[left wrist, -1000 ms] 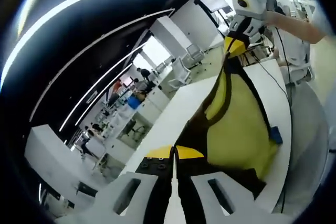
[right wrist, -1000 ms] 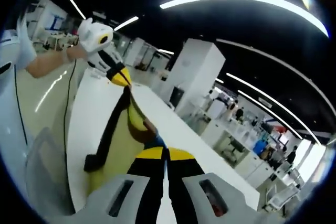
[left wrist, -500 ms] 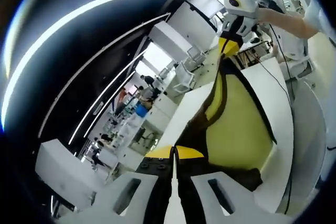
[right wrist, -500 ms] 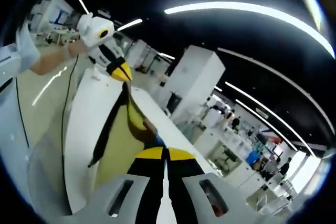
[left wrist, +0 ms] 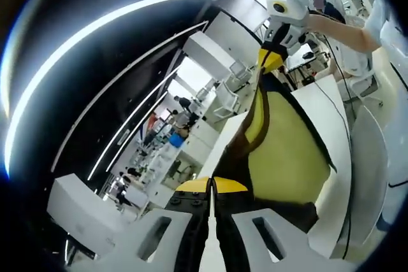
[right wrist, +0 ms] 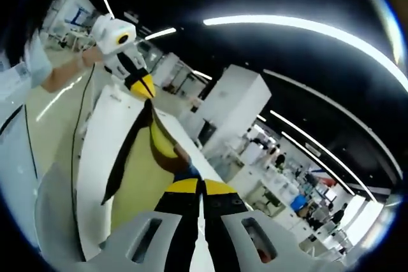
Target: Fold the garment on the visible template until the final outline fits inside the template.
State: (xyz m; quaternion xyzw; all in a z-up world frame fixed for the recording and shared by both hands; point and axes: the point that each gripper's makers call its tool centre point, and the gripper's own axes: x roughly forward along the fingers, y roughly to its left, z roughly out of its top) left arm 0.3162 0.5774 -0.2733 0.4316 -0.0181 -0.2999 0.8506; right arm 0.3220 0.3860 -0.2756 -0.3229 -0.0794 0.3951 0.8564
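Both claws are gripping the garment (left wrist: 280, 157), a yellow piece with black edging, and holding it up stretched between them above the white surface (left wrist: 344, 132). In the left gripper view, the left claw (left wrist: 211, 186) is sitting closed on a black and yellow edge of the cloth, and the right claw (left wrist: 269, 60) is appearing at upper right, pinching the far end, with a person's forearm (left wrist: 341, 30) behind it. This view is showing the broad yellow panel hanging toward the surface. In the right gripper view, the right claw (right wrist: 201, 187) is clamping its own end of the garment (right wrist: 137, 170), and the left claw (right wrist: 141, 86) is appearing at upper left, closed on the cloth; a cable (right wrist: 75, 138) is trailing across the surface (right wrist: 105, 138) here.
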